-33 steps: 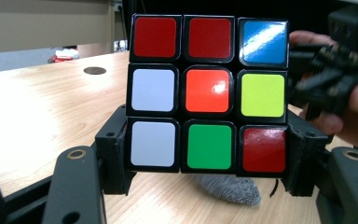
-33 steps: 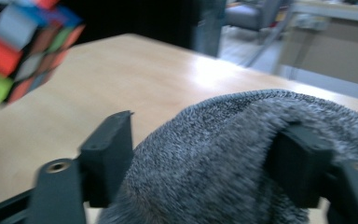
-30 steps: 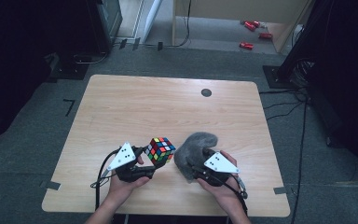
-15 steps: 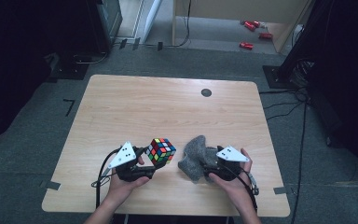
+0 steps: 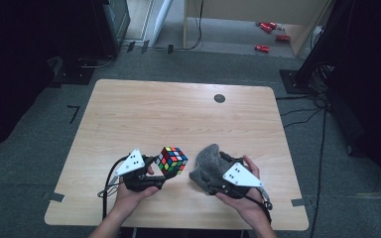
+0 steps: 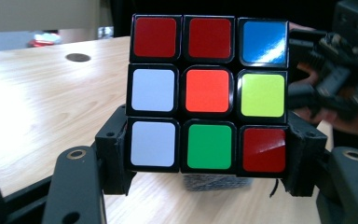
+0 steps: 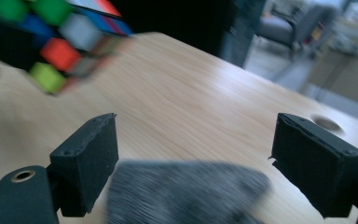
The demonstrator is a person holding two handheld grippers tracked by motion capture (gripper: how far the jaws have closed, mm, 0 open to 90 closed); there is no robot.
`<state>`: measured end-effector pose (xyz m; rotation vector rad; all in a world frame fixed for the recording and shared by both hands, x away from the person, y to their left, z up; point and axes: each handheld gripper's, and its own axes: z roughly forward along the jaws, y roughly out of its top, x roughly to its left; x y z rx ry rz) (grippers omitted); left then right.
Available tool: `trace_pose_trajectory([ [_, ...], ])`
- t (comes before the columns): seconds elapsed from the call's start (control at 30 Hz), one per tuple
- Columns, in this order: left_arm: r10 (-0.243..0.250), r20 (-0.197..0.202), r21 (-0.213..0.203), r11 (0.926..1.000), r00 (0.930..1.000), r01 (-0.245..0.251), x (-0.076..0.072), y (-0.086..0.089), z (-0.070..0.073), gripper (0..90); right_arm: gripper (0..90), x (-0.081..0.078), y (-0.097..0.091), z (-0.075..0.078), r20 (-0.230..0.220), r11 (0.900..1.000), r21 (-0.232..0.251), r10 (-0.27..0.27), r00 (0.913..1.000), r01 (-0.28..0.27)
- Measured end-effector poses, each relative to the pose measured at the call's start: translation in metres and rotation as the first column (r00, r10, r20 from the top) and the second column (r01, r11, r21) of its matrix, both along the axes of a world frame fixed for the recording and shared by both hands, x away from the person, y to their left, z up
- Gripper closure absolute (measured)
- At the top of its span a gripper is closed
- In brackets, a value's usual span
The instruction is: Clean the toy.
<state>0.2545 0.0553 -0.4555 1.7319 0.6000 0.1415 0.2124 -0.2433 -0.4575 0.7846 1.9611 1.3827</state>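
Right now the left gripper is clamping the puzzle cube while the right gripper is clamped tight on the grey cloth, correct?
Not quite. In the right gripper view the right gripper has its jaws standing wide open, having just opened, with the grey cloth lying loose between them. The left gripper does clamp the puzzle cube.

The high view looks forward and down over the whole table. Each gripper view sits low and close; both share the cube and tabletop.

This looks like a lab or recording room: a bare wooden table stands alone on grey carpet marked with tape, cables trail across the floor, dark equipment stands flank it, and an office chair sits further back
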Motion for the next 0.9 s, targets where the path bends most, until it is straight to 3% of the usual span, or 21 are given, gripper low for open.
trace_pose_trajectory([
  [0.1,-0.013,-0.016,0.005,0.9999,0.9998,0.013,0.0,-0.003,0.0,34.5,14.5,-0.007,0.02,-0.004,0.057,0.9967,-0.034,0.075,0.9955,-0.074],
  [0.3,-0.074,-0.082,0.008,0.9971,0.9939,0.075,0.001,-0.009,-0.001,34.5,14.7,-0.014,0.039,-0.016,0.164,0.9877,-0.086,0.143,0.976,-0.131],
  [0.47,-0.124,-0.135,0.017,0.9917,0.9831,0.127,0.001,-0.016,-0.004,34.5,17.8,-0.015,0.044,-0.022,0.237,0.9823,-0.138,0.157,0.9587,-0.126],
  [0.63,-0.166,-0.194,0.025,0.9843,0.9668,0.175,0.002,-0.023,-0.006,34.4,27.5,-0.016,0.049,-0.029,0.3,0.9647,-0.234,0.189,0.9349,-0.12],
  [0.67,-0.161,-0.195,0.032,0.9849,0.9674,0.17,0.003,-0.023,-0.006,34.4,29.7,-0.016,0.05,-0.03,0.309,0.9617,-0.249,0.19,0.9319,-0.114],
  [0.8,-0.164,-0.226,0.019,0.9849,0.9602,0.172,0.005,-0.022,-0.008,34.0,33.7,-0.018,0.051,-0.032,0.32,0.9568,-0.271,0.193,0.9275,-0.105],
  [0.9,-0.151,-0.231,0.021,0.9868,0.9611,0.16,0.006,-0.022,-0.007,31.8,34.0,-0.017,0.05,-0.032,0.297,0.9615,-0.248,0.191,0.9355,-0.117],
])
